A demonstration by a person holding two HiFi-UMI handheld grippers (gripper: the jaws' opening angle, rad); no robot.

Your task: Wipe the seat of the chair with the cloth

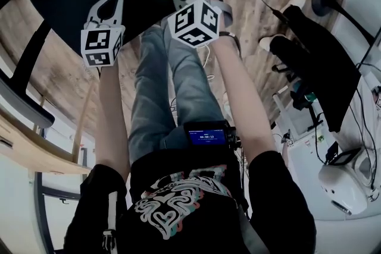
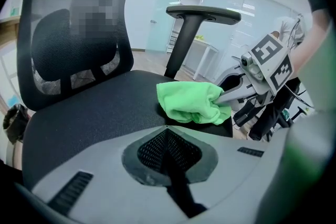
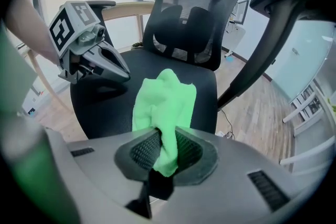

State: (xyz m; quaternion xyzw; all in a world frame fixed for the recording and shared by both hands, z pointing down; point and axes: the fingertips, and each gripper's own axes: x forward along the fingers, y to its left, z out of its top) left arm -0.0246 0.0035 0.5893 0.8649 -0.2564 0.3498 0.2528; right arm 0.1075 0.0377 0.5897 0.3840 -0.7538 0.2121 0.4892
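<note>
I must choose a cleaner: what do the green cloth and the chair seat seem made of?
Cloth: soft, matte, microfibre-like textile; it folds and bunches in the jaws of the right gripper. Seat: probably dark woven fabric, finely textured, without shine.

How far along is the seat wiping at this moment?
Done: the cloth is picked up, clamped in the right gripper. In hand: it rests on the seat near one edge. Left: strokes across the seat; nothing shows how much is wiped. The left gripper is shut, empty.

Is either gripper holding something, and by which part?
The right gripper is shut on one bunched end of the green cloth; the rest lies on the seat. The left gripper is shut and empty.
</note>
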